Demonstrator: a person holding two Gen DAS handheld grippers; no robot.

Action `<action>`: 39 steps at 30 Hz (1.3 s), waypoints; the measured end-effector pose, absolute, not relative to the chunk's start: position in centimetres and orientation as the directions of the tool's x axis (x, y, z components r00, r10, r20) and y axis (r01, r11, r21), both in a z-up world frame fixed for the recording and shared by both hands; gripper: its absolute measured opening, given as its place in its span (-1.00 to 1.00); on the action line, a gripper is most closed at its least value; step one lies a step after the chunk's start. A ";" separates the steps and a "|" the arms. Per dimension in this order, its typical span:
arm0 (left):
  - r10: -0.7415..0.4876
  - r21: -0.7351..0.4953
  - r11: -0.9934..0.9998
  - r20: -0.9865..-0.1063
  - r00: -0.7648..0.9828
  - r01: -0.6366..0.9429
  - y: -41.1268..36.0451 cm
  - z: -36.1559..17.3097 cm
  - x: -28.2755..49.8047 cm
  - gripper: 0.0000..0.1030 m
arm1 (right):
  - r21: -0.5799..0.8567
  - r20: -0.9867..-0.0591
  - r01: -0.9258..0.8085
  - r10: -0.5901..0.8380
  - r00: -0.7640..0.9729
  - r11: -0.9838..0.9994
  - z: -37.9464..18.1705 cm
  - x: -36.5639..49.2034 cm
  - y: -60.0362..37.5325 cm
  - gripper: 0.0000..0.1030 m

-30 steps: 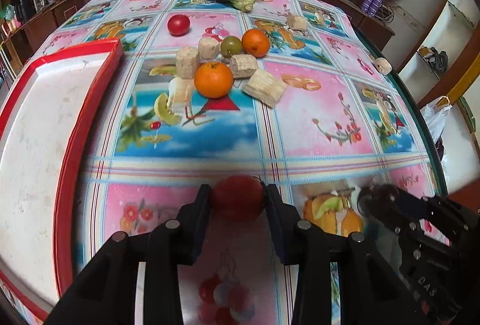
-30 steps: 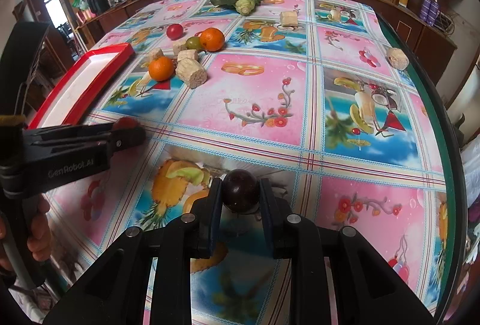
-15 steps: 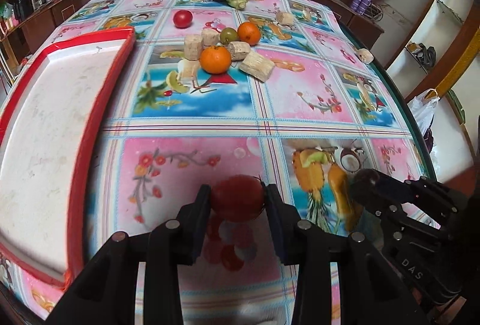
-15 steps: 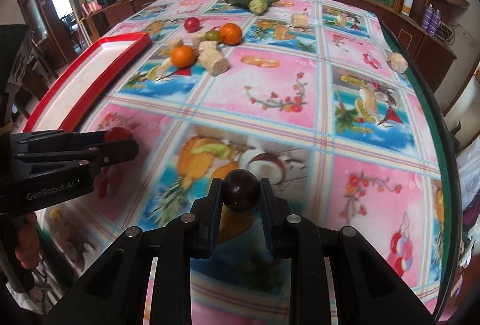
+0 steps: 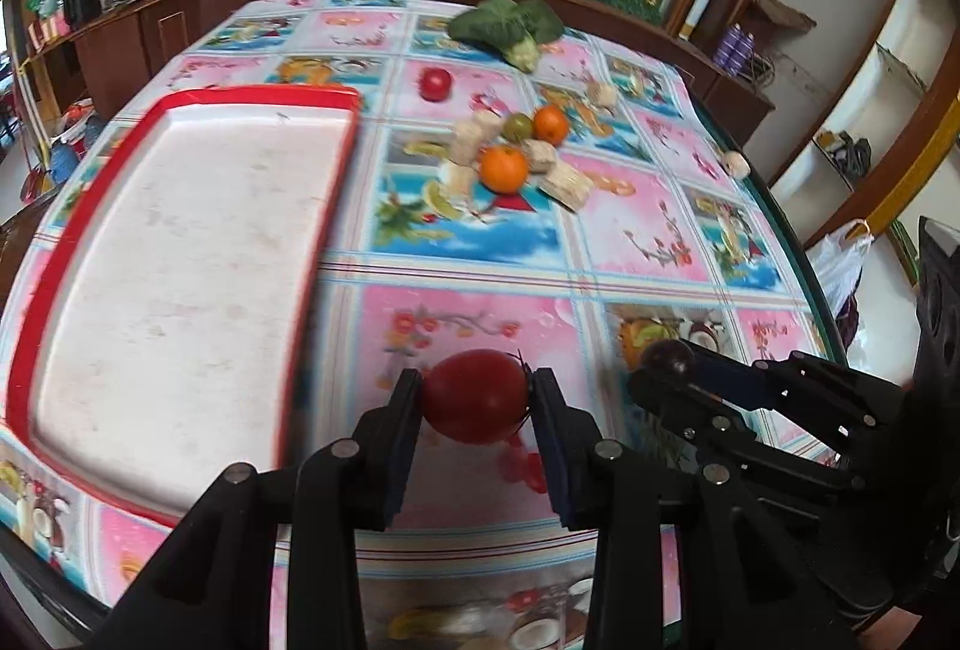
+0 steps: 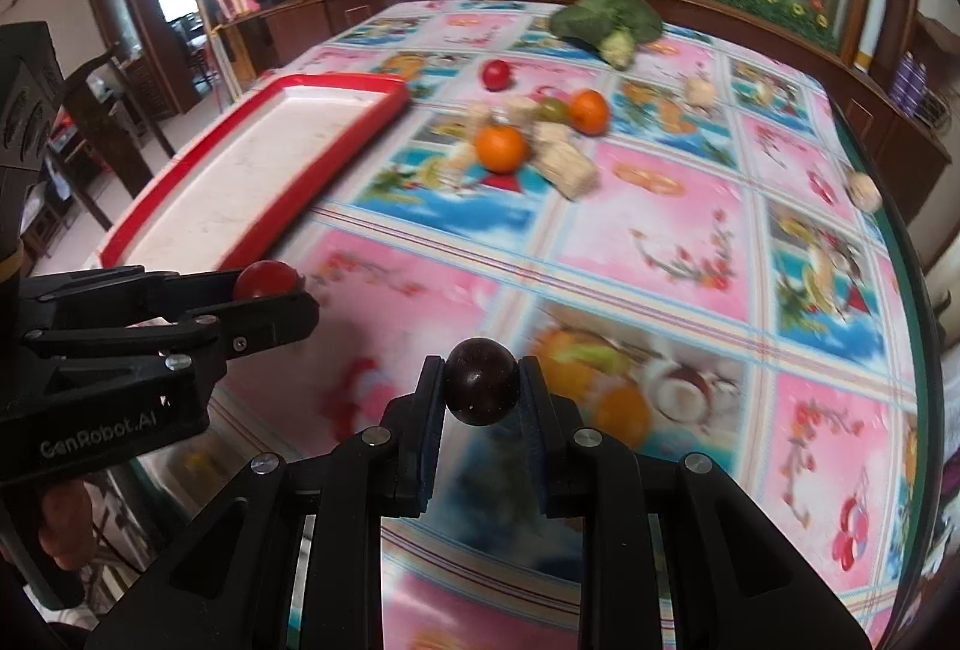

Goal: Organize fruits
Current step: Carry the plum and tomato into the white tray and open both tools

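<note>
Left wrist view: compared with a second ago, the table sits lower and farther off, and the red tray now fills the left side of the picture where earlier only its edge showed. Judgement: the fruit has been lifted clear and is being carried toward the tray, so the drop-off is close. The left gripper is clamped on a red tomato, jaws narrowed to the fruit's width, pads pressing both flanks. The tomato hangs above the cloth near the table's near edge, just right of the tray's near right corner. The right gripper shows at right, a dark round fruit at its tip.

Right wrist view: the tray has likewise grown and swung nearer since a second ago; the cloth is smeared with motion. The right gripper is closed tight on the dark round fruit, jaws set only as wide as the fruit. It is held above the table's near edge, well apart from the tray. The left gripper with its tomato sits between it and the tray's near end. Still on the table toward the far edge: two oranges, a green fruit, another tomato, pale chunks, leafy greens.
</note>
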State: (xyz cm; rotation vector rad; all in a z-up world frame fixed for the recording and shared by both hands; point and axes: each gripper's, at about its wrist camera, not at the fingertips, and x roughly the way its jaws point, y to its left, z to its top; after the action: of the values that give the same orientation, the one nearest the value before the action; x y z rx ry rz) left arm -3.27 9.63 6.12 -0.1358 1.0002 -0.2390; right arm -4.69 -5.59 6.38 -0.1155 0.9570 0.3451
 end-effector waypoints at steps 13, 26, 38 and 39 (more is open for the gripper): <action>-0.163 -0.208 0.978 -0.808 0.566 -0.015 18.4 6.9 -2.6 -0.23 | 0.059 -0.789 -0.496 0.345 0.508 0.866 8.7 -2.6 4.3 -0.55; -0.031 -0.143 0.975 -0.844 0.535 -0.168 26.3 3.8 -1.5 -0.23 | 0.079 -0.819 -0.612 0.401 0.410 0.787 6.7 -1.3 13.1 -0.55; 0.004 -0.117 0.971 -0.865 0.502 -0.208 27.4 1.8 -1.6 -0.22 | 0.096 -0.865 -0.636 0.381 0.328 0.766 3.4 -0.9 15.3 -0.54; 0.006 -0.115 0.971 -0.865 0.501 -0.209 27.4 1.8 -1.6 -0.22 | 0.097 -0.868 -0.635 0.377 0.324 0.767 3.3 -0.8 15.3 -0.54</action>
State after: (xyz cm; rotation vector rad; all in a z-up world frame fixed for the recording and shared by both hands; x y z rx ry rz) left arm -1.60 27.41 1.82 -0.2156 1.0402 0.1310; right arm -0.84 15.29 3.26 -0.2818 1.0471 0.6752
